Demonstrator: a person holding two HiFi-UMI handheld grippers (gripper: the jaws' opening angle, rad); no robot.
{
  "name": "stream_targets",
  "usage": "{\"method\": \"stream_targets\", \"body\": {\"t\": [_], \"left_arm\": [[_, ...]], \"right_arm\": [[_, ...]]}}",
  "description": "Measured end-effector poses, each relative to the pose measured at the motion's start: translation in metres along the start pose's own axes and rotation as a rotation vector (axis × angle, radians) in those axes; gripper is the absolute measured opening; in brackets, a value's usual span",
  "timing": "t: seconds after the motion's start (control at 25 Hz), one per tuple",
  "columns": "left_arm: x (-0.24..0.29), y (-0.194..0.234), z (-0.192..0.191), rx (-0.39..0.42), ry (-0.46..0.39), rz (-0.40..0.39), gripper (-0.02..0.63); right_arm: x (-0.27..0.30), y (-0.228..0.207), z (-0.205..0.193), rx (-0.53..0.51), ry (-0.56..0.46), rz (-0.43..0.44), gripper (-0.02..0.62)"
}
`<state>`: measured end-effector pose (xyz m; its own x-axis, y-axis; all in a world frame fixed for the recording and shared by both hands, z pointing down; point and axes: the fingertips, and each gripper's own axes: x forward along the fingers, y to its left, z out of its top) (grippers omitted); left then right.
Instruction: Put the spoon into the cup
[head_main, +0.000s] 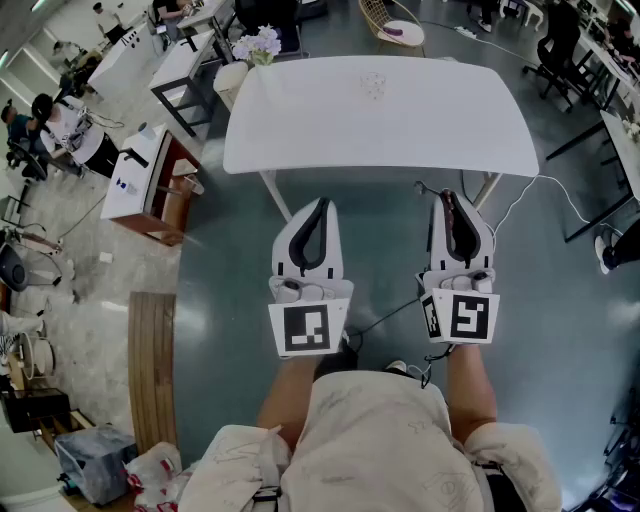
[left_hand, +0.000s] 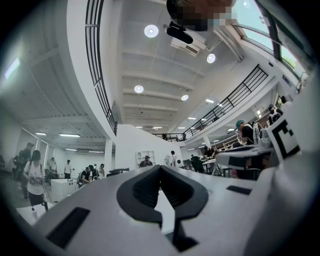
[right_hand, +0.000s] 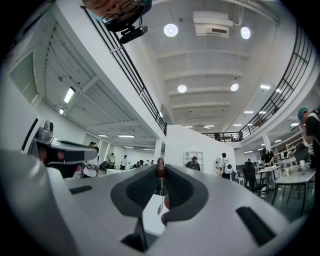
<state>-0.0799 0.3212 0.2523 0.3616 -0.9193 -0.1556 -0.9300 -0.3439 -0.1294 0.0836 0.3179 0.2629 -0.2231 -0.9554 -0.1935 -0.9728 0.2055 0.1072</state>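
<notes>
Left gripper (left_hand: 160, 169): jaws closed tip to tip, nothing between them. Ahead of both grippers is the white rounded-corner table (head_main: 300, 135), with the small clear cup (head_main: 373, 85) standing on it (faint, hard to make out), well apart from either gripper. Right gripper (head_main: 448, 198): jaws clamped on the slim spoon with dark reddish-brown handle (right_hand: 160, 168), its end poking just past the jaw tips.

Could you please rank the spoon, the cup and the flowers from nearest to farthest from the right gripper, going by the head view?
1. spoon: clamped between the jaws of the right gripper.
2. cup: on the white table, ahead and somewhat to the left.
3. flowers: past the table's far left corner.
</notes>
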Motion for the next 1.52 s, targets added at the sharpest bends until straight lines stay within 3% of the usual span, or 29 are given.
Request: {"method": "stream_targets", "body": {"t": [0.4,1.04,1.32,1.52], "left_arm": [[0.014,0.029,-0.02,-0.015,0.016,0.008,0.003],[0.032,0.163,-0.057,-0.055,0.017,-0.027,0.003],[0.061,0.162,-0.062,-0.029,0.02,-0.089,0.003],[0.087,0.158,-0.067,-0.062,0.028,-0.075,0.003]], "right_arm": [[0.028,0.02,-0.014,-0.002,0.011,0.023,0.043],[0.111,0.108,-0.026,-0.03,0.035,-0.041,0.043],[0.136,0.106,-0.025,-0.05,0.049,-0.037,0.043],[0.158,0.095,-0.034,-0.039,0.051,-0.021,0.043]]}}
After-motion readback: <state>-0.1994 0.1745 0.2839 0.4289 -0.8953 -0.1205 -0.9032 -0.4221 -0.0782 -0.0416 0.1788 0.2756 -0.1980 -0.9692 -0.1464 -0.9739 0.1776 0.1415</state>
